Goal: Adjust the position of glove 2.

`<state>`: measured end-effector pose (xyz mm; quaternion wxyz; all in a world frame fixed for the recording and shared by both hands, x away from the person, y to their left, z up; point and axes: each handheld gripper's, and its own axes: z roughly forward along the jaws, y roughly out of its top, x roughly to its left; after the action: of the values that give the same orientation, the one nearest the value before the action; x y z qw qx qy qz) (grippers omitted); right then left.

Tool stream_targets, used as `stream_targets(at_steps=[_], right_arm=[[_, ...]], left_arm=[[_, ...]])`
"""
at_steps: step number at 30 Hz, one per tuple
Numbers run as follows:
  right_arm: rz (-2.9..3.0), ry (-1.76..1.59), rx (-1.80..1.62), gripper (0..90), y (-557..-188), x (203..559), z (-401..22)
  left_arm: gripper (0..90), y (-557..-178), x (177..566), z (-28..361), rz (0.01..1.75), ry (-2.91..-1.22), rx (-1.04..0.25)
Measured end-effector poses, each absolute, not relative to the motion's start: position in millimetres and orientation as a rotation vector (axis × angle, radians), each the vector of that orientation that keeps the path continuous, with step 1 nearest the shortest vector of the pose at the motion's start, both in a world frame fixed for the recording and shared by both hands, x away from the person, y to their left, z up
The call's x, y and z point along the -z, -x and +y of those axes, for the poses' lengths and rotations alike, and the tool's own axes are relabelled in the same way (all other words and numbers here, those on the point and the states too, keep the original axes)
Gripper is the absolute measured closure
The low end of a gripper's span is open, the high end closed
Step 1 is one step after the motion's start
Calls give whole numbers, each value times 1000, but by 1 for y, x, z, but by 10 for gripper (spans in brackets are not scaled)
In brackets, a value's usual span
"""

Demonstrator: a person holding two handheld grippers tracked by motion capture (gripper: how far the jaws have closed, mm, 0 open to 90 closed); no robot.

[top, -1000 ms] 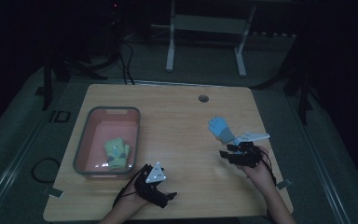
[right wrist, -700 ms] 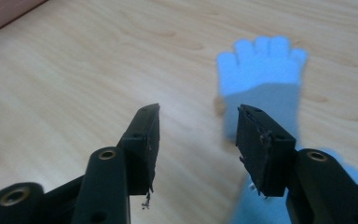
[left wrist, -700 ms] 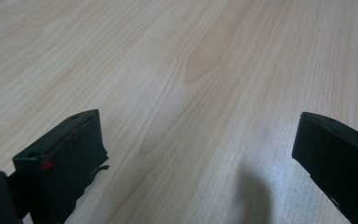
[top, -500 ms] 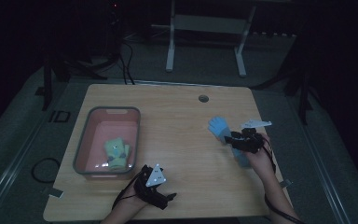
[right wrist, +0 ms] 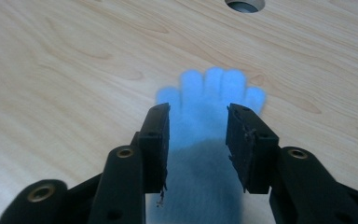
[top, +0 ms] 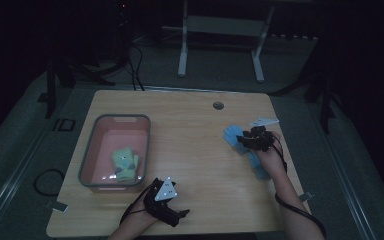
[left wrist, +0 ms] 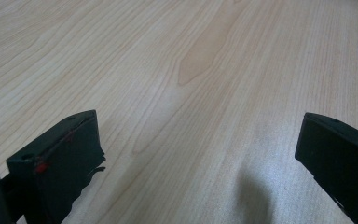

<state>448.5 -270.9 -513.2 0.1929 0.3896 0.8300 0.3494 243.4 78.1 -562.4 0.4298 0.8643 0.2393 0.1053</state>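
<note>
Right gripper (right wrist: 198, 140) jaws just been closing, part spread either side of the blue glove (right wrist: 209, 116), pads not clearly pinching yet. Glove lying flat on the right side of the table (top: 195, 130), fingers pointing toward the far edge and the cable hole (right wrist: 245, 4). Left gripper (left wrist: 196, 154) jaws spread wide over bare wood at the near edge. Pink bin (top: 91, 160) on the left already holding a green glove (top: 124, 162). Probably half done: blue one not yet lifted or binned.

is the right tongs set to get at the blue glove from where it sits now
Probably yes. The right tongs sit just over the blue glove, jaws closing either side of its palm, nothing in between; whether the pads press yet is unclear.
</note>
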Motion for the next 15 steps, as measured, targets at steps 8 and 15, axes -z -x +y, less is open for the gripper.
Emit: stream_targets(at_steps=[8,15], right_arm=[[2382,-1119,-925,605,-469,528,-266],[2414,-1136,-866,670,-472,543,-264]], left_arm=[[7,-242,560,83,586,-2153,-261],[7,-242,560,84,592,-2128,-270]])
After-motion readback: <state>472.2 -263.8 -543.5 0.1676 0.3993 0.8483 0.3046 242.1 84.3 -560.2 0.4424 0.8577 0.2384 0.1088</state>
